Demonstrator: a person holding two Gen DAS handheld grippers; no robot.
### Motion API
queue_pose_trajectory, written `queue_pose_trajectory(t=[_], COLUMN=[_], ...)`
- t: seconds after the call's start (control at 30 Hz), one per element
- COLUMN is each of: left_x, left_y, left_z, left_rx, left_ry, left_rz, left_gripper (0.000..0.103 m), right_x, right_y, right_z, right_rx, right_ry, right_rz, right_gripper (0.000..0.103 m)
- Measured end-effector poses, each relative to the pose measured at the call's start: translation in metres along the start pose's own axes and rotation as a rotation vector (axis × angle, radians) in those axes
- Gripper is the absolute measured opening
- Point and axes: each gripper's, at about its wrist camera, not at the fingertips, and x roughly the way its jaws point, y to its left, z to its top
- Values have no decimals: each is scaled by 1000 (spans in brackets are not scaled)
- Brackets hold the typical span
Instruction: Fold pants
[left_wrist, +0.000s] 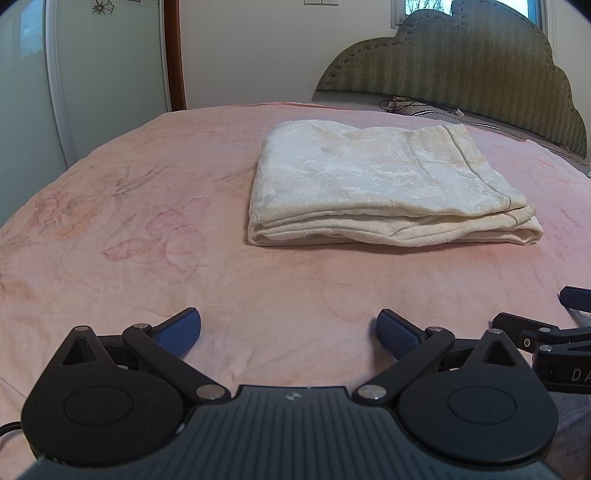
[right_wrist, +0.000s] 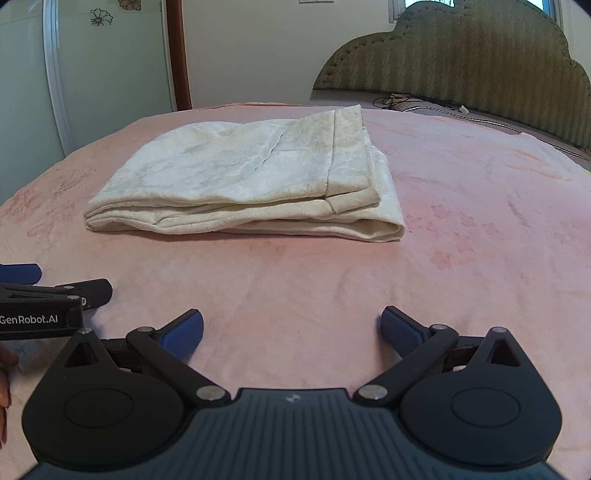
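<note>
The folded pants (left_wrist: 388, 184) lie on the bed (left_wrist: 129, 229), ahead of both hand-held grippers, headboard (left_wrist: 461, 62) behind.

Soft, even daylight fills both views, moderately bright, with no harsh glare. A window (left_wrist: 469, 9) at the top right edge shows as the brightest patch. The folded pants (left_wrist: 384, 184) cast only a faint, thin shadow on the bed (left_wrist: 147, 240) along their near edge. Fisheye distortion bows the bed's far edge into a curve and bends the door frame (right_wrist: 179, 55). Dark vignetting rounds the corners. Focus is sharp throughout, with a slight pink colour cast.
</note>
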Motion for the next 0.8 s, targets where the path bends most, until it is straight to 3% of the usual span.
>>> queue_pose_trajectory(t=[0.8], left_x=[0], left_y=[0], left_z=[0], left_rx=[-4], left_ry=[0], left_rz=[-1], left_gripper=[103], right_x=[-2], right_y=[-2], right_z=[-1], right_rx=[3], right_ry=[0], right_rz=[-19], right_gripper=[103])
